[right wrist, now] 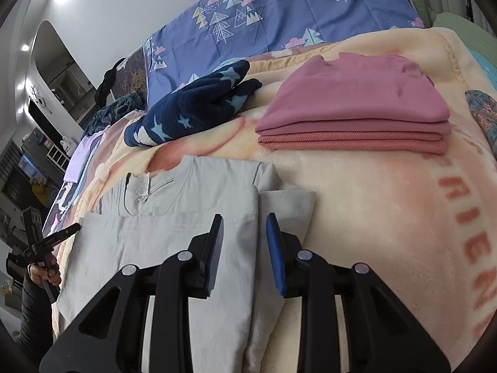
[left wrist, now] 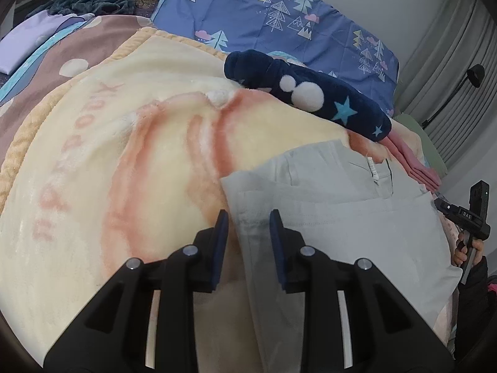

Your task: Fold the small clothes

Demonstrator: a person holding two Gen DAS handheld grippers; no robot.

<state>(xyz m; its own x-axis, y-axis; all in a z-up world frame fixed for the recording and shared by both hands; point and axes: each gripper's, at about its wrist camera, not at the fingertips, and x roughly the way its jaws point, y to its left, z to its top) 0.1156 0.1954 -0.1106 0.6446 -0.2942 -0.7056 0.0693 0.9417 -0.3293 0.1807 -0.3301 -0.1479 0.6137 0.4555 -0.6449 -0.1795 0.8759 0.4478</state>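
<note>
From the left claw (left wrist: pixel 248 220), its fingers stand apart over the left edge of the grey shirt (left wrist: pixel 341 217) on a fluffy cream blanket (left wrist: pixel 124 155). From the right claw (right wrist: pixel 243 227), the fingers are also open, holding nothing, over the shirt's right edge, with folded pink clothes (right wrist: pixel 357 108) and a blue quilt (right wrist: pixel 279 6) behind.

Our left gripper (left wrist: pixel 248 227) fills the lower middle of its frame: matte black angular arms with triangular cut-outs, four round silver rivets, and flat dark blue pads on the jaws. Our right gripper (right wrist: pixel 243 230) looks the same, its pads a brighter blue. At the frame edges we wear dark quilted sleeves (right wrist: pixel 34 304).
</note>
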